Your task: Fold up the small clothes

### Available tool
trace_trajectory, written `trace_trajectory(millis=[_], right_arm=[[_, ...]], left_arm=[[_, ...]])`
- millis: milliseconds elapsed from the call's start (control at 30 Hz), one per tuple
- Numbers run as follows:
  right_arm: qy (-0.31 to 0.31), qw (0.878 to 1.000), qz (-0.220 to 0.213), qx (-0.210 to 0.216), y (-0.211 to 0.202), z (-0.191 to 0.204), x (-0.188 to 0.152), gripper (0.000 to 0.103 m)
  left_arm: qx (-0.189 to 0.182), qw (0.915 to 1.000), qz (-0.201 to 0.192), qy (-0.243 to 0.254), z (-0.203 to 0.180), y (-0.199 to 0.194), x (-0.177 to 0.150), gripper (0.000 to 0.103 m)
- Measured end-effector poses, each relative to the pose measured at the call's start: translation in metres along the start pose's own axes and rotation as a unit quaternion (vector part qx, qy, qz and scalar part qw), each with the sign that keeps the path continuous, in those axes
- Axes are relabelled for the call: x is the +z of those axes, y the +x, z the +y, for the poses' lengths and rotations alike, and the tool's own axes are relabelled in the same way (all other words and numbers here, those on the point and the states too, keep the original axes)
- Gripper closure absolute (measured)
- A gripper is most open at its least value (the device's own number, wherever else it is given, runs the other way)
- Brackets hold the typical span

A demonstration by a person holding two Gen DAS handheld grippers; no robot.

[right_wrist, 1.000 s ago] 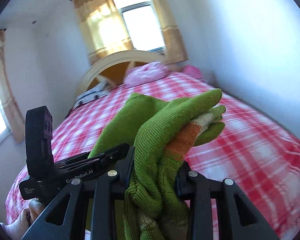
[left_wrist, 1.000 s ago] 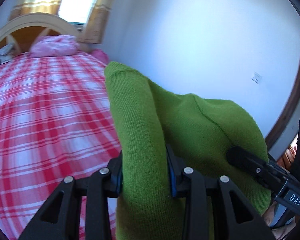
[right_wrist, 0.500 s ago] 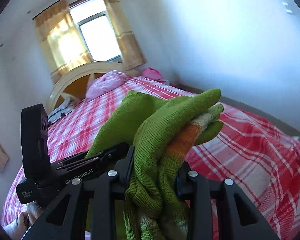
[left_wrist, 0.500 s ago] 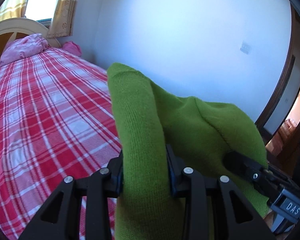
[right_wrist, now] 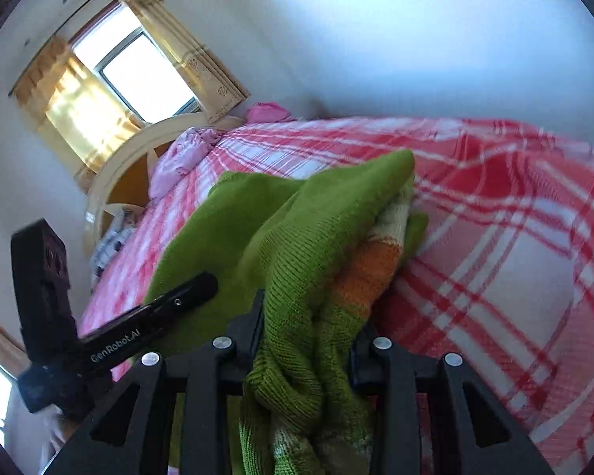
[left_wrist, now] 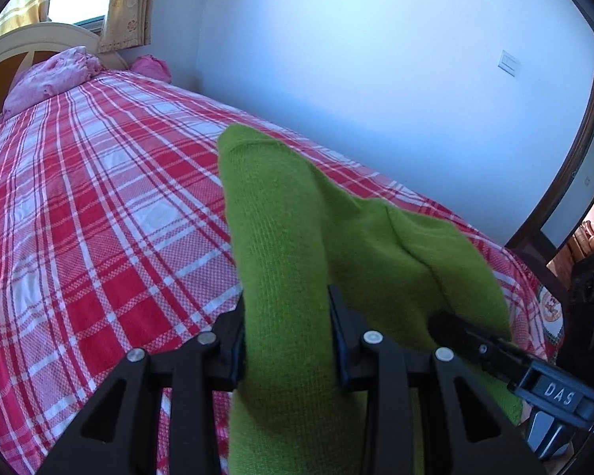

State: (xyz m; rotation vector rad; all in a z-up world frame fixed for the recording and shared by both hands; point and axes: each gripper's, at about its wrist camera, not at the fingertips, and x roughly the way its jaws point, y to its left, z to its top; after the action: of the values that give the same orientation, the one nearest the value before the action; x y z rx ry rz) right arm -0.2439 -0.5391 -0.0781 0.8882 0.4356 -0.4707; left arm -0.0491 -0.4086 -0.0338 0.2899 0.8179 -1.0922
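1. A bed cover with red and white checks fills the lower left, from 7 to 10 o'clock.
2. A pink pillow lies at 10 o'clock, near the cream headboard.
3. A wall switch sits at 2 o'clock.

A matt green knitted garment, ribbed with an orange and cream band, above a woven red-checked bedspread and matt black plastic gripper frames with metal screws.

green knit with orange and cream bands; red-white plaid bed; pink pillow; yellow curtains.
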Motion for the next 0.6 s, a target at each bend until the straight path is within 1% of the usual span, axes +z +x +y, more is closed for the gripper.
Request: trace_trajectory(millis=[100, 133, 200, 233, 300, 367, 467, 567, 600], right_arm=[[0.008, 1.0, 0.009, 0.023, -0.011, 0.003, -0.005, 0.07], [0.004, 1.0, 0.012, 0.021, -0.012, 0.004, -0.007, 0.07], [-0.008, 1.0, 0.018, 0.006, -0.013, 0.004, -0.014, 0.07], [-0.017, 1.0, 0.018, -0.016, -0.012, 0.002, -0.019, 0.07], [-0.024, 0.999, 0.016, -0.035, -0.009, -0.003, -0.023, 0.07], [-0.031, 0.998, 0.014, -0.046, -0.005, -0.002, -0.026, 0.07], [-0.038, 0.998, 0.018, -0.056, -0.001, 0.0, -0.027, 0.069], [-0.039, 0.997, 0.02, -0.061, -0.001, 0.001, -0.025, 0.069], [-0.038, 0.997, 0.02, -0.063, -0.002, 0.002, -0.025, 0.066]], left_arm=[[-0.001, 0.9999, 0.01, 0.013, 0.0, -0.007, 0.003, 0.068], [-0.001, 0.9998, 0.014, 0.015, 0.001, -0.008, 0.002, 0.068], [-0.002, 0.9995, 0.027, 0.015, 0.006, -0.003, -0.001, 0.068], [0.001, 0.9995, 0.028, 0.015, 0.007, 0.001, -0.003, 0.068], [0.011, 0.9993, 0.033, 0.013, 0.011, 0.012, -0.008, 0.066], [0.021, 0.9993, 0.026, 0.017, 0.012, 0.018, -0.014, 0.06], [0.032, 0.9986, 0.016, 0.038, 0.009, 0.019, -0.017, 0.058], [0.033, 0.9988, 0.014, 0.032, 0.012, 0.016, -0.017, 0.054], [0.032, 0.999, 0.014, 0.028, 0.013, 0.014, -0.017, 0.054]])
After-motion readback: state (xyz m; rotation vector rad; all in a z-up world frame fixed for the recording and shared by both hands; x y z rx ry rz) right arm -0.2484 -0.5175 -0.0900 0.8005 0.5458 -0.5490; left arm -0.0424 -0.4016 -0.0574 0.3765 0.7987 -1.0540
